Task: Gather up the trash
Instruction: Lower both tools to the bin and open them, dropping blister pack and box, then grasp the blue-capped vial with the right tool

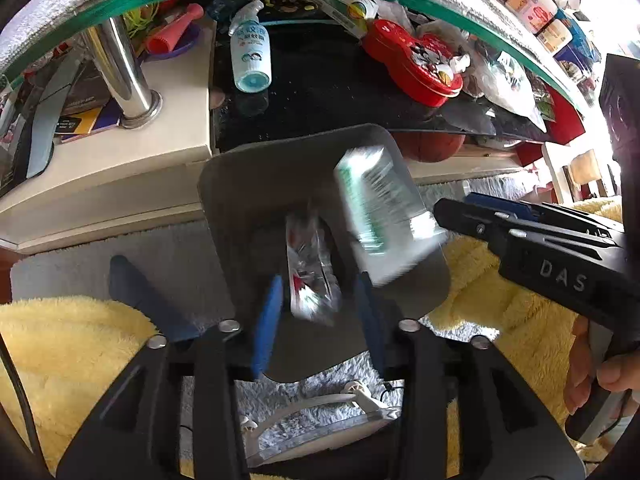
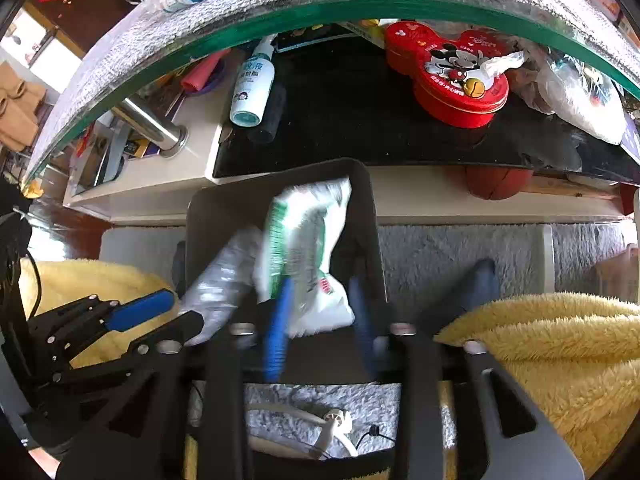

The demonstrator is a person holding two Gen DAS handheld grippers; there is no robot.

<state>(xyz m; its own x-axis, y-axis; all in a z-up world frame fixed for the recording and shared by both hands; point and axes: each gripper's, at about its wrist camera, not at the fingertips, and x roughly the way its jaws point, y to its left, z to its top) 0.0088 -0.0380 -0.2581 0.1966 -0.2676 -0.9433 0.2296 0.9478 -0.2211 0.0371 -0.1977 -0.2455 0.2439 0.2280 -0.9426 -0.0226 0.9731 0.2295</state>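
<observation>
Below, grey bin holding clear crumpled wrapper and green-white packet, both tongs parted, gripping nothing

Glass tabletop with green edge arcs across 12 o'clock, chrome leg at 10. Black lower shelf beneath. Grey shag rug on floor, yellow fleece at 4. Daylight from window at 10.

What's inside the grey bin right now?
Inside the grey bin: a white-and-green packet and a crumpled clear plastic wrapper, both blurred. They and the fingers cover the bin's bottom, so anything beneath is hidden.
</observation>
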